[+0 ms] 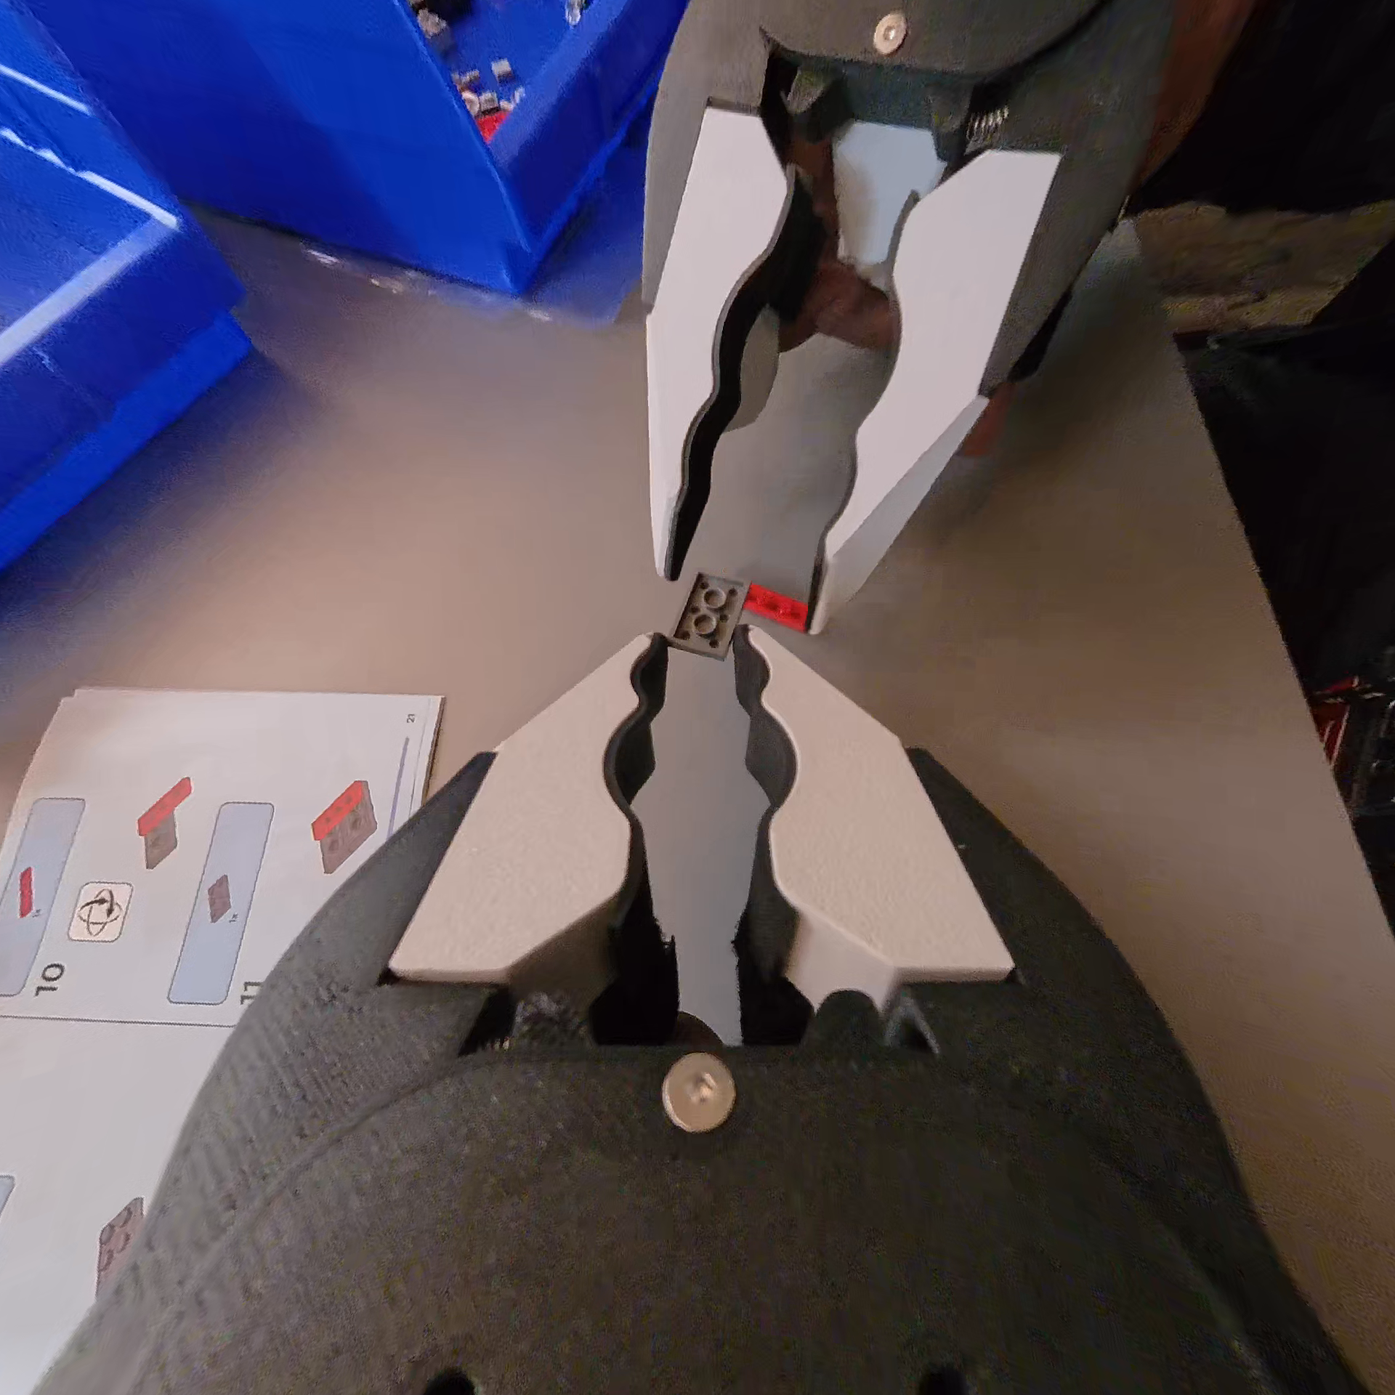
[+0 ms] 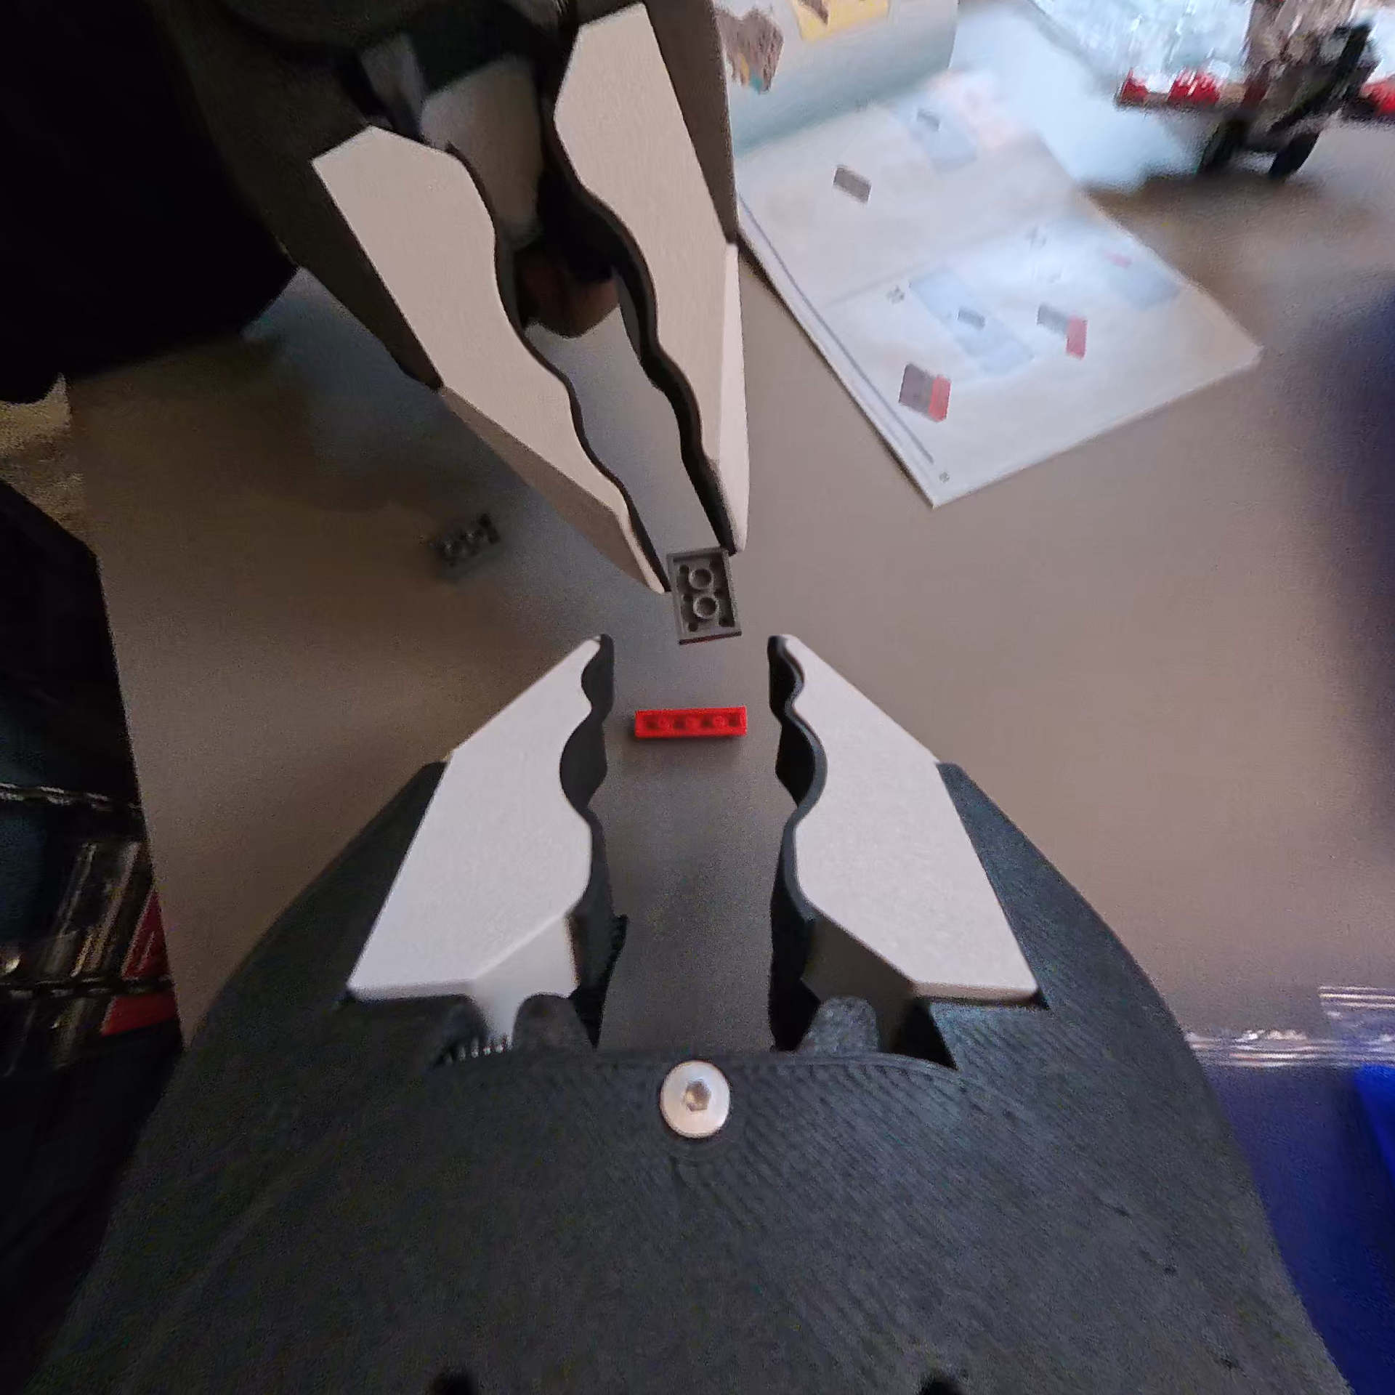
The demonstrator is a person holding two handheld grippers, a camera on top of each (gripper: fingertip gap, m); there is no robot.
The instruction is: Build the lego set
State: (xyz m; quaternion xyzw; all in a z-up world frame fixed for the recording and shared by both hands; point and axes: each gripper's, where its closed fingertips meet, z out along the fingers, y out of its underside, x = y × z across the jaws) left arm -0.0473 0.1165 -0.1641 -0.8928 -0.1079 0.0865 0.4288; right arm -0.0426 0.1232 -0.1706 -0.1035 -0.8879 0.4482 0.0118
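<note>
The left hand-held gripper (image 1: 698, 642) is nearly closed and pinches a small grey plate (image 1: 707, 615) by its tips, with the hollow underside and its 2 round rings facing the camera. The right hand-held gripper (image 2: 691, 653) is open wide and holds nothing. A thin red plate (image 2: 691, 723) lies flat on the surface (image 2: 981, 679) between its 2 fingers, studs in 1 row, just below the grey plate. I think the next job is to pick up the red plate and press it onto the grey one, as the open booklet (image 1: 189, 845) beside the left gripper seems to show. So this little step is only begun: 1 piece is held, 1 waits.

The plates are hard, shiny plastic with sharp corners. The gripper fingers are pale and smooth, with wavy black inner edges, and the bodies are rough black plastic. The surface is plain, smooth and grey-brown.

A bit further off, another grey brick (image 2: 466, 545) sits alone. Far back are blue bins (image 1: 302, 136) with loose pieces, and a blurry, partly built model (image 2: 1268, 98) with wheels
</note>
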